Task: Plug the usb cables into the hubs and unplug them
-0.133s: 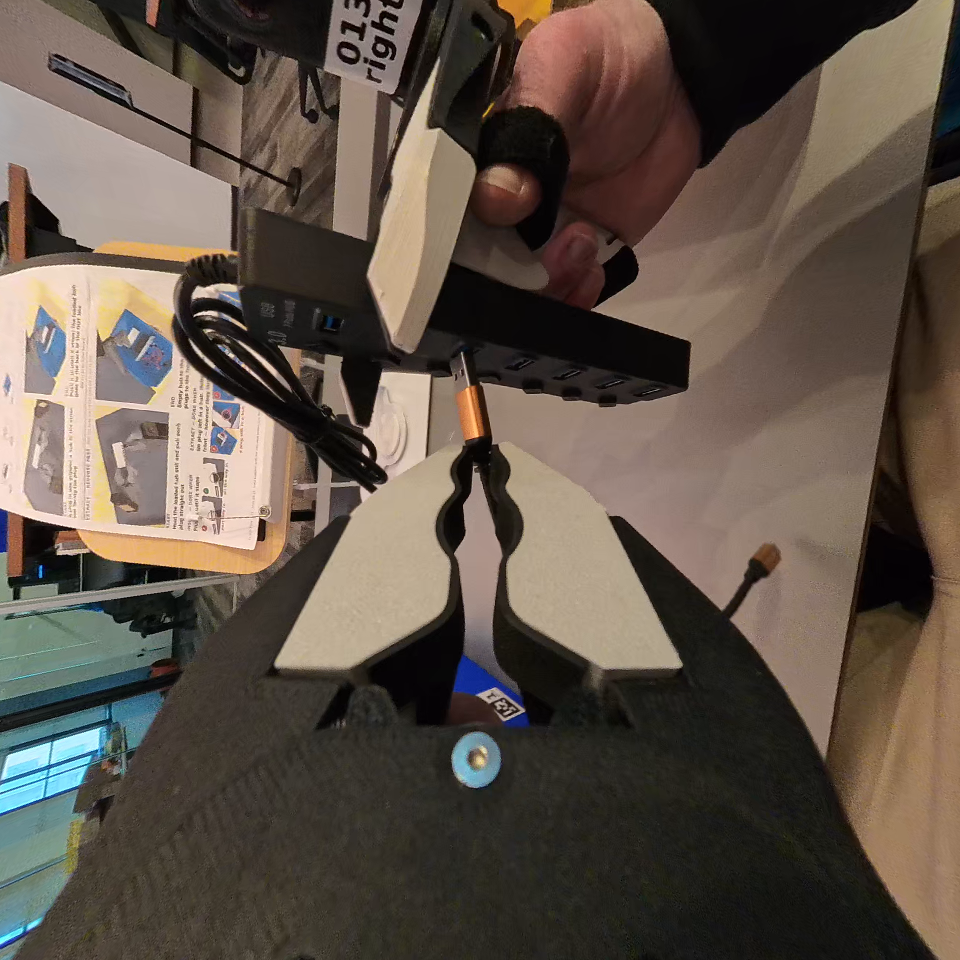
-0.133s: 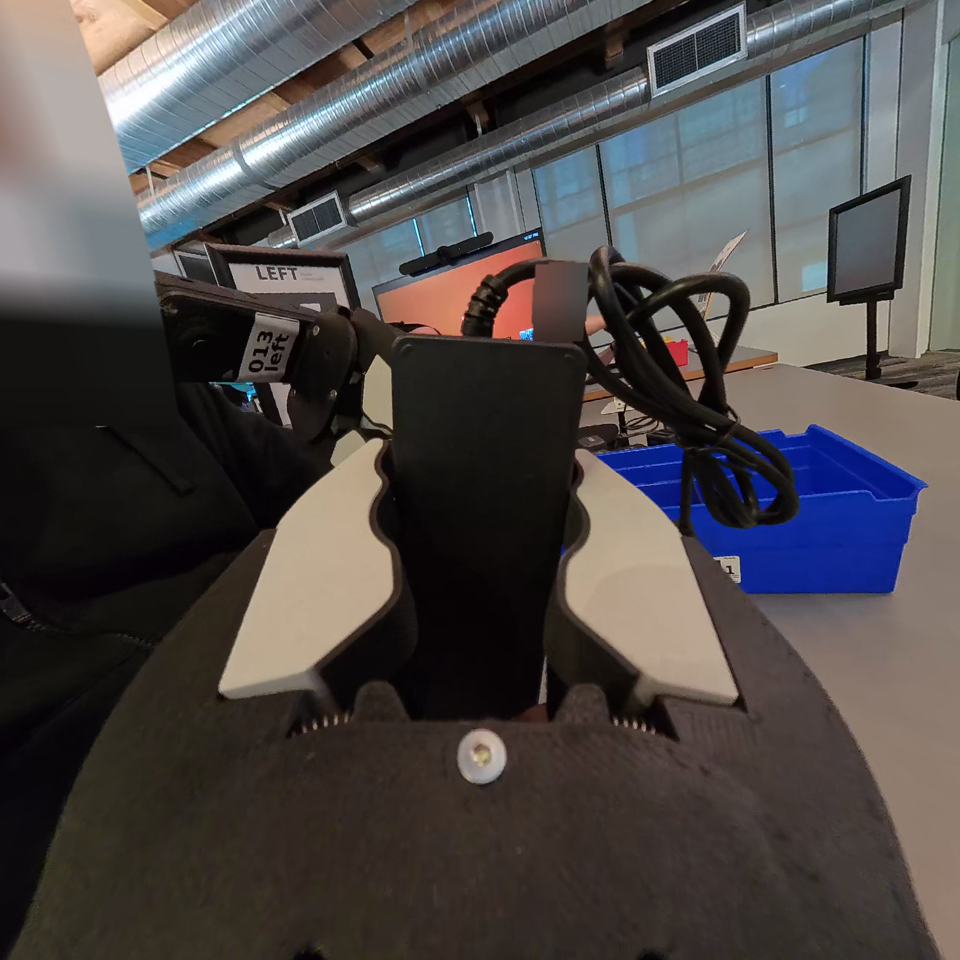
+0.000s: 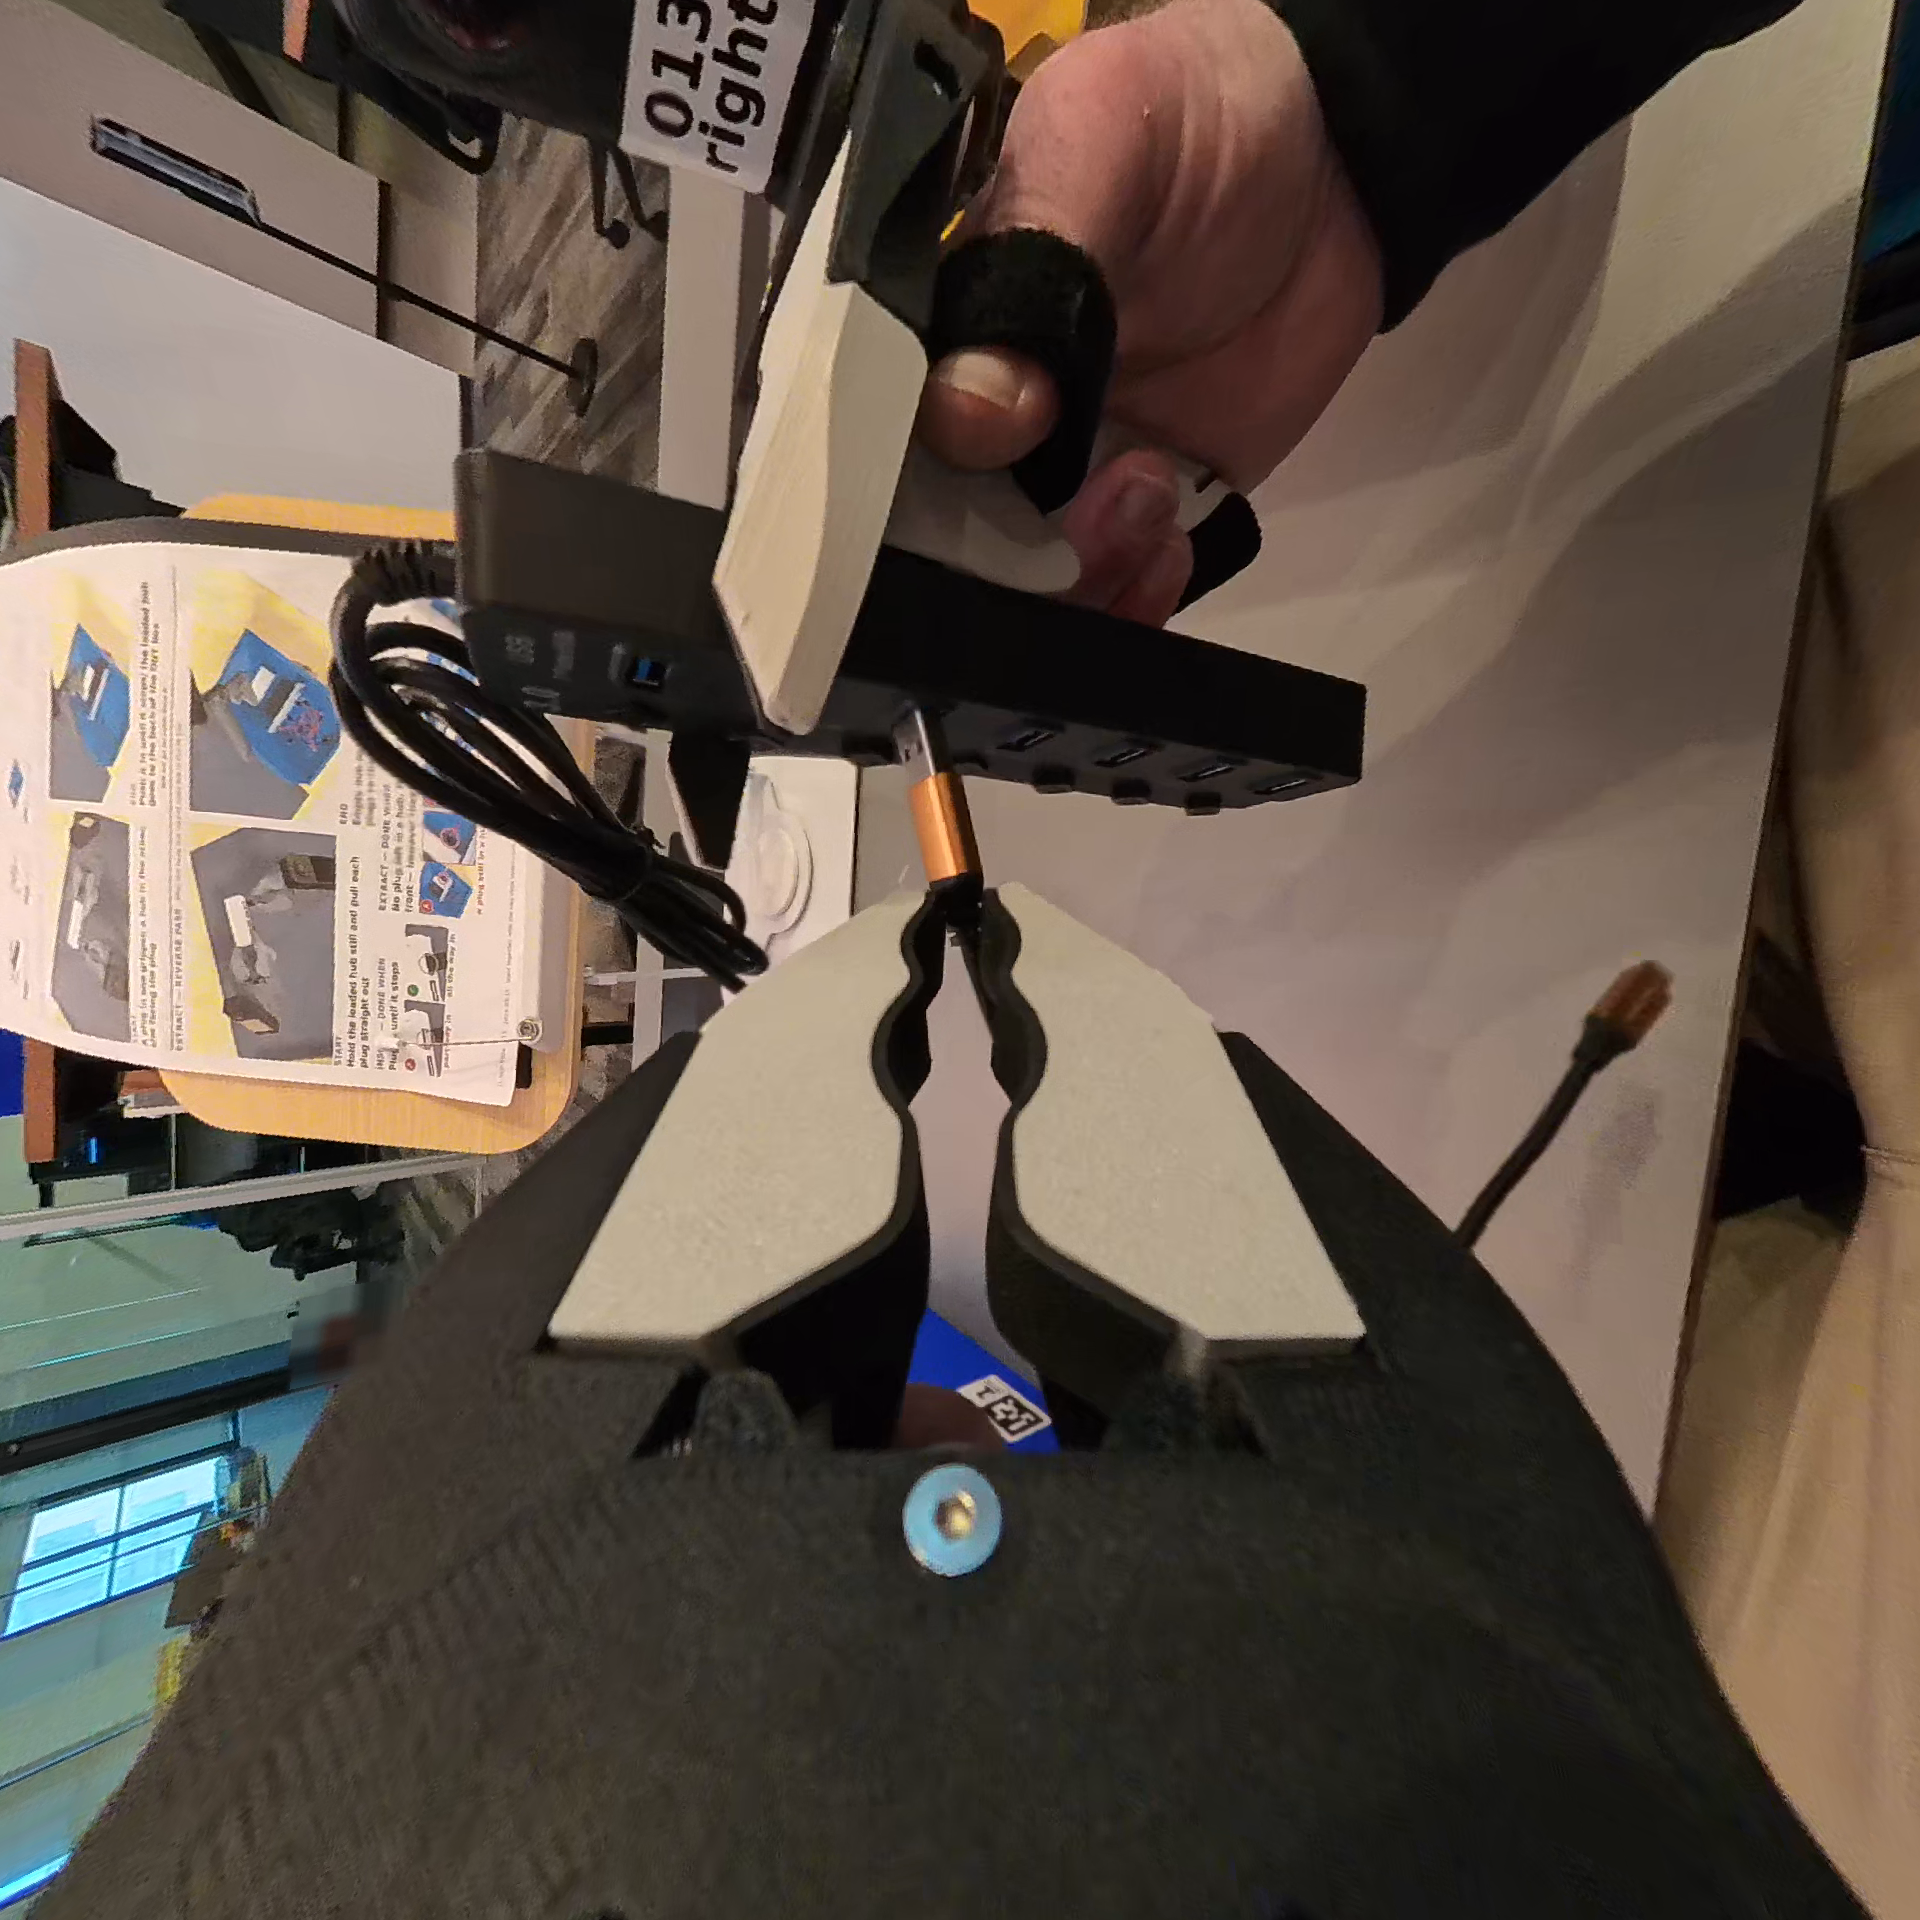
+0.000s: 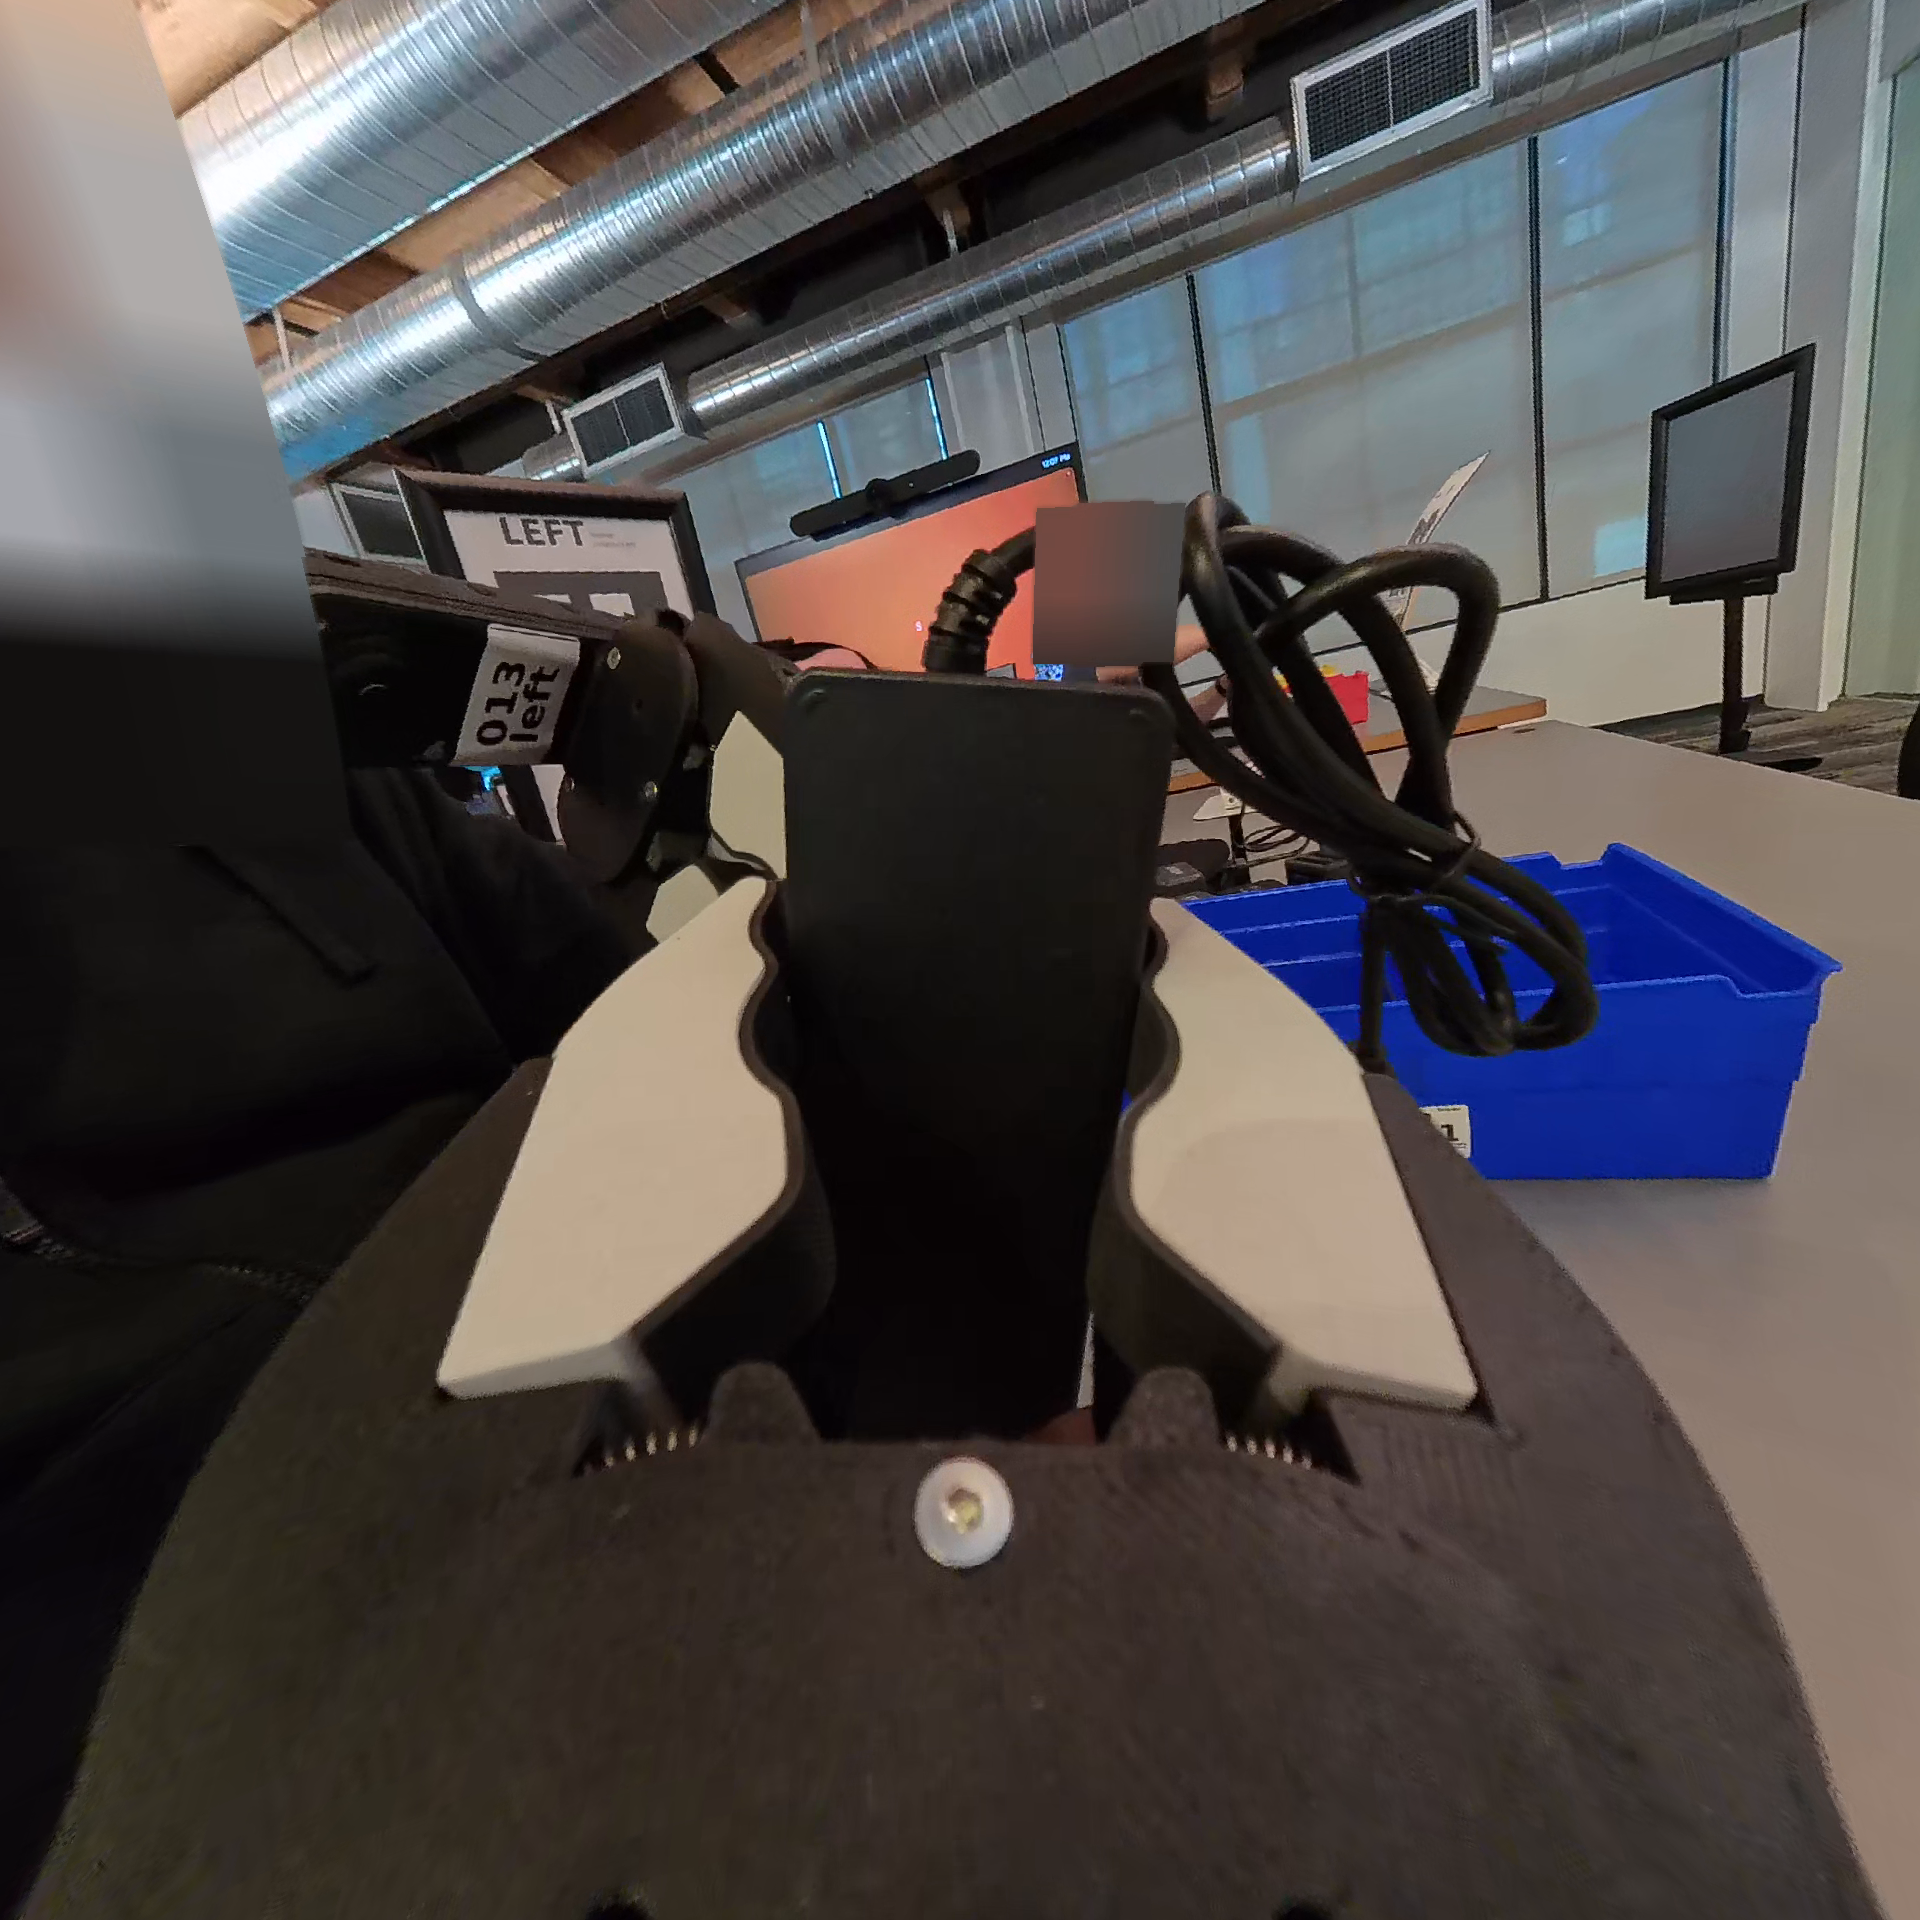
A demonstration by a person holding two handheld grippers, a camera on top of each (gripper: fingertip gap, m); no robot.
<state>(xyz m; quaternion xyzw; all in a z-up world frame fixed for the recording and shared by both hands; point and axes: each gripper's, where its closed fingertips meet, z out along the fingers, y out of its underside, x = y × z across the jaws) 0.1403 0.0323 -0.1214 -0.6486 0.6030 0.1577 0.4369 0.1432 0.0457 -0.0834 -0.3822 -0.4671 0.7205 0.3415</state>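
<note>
My left gripper (image 3: 961, 914) is shut on the thin black cable just behind a copper USB plug (image 3: 943, 829). The plug's metal tip sits in a port on the underside of the long black hub (image 3: 1091, 686). My right gripper (image 4: 961, 925) is shut on that hub (image 4: 966, 1039), which stands upright between its fingers and is held in the air. The right gripper's white finger (image 3: 821, 509) and the hand holding it show in the left wrist view. The hub's own black cable (image 4: 1382, 790) hangs bundled to one side. The other copper plug end (image 3: 1631, 997) sticks out loose.
A blue bin (image 4: 1621, 1039) sits on the grey table (image 4: 1714, 1351) to the right. An instruction sheet (image 3: 260, 821) on a wooden board is behind the hub. The left gripper body (image 4: 540, 696) shows at left. A person in dark clothing (image 4: 208, 1039) is close by. The tips of one gripper are about 4 centimetres away from the tips of the other.
</note>
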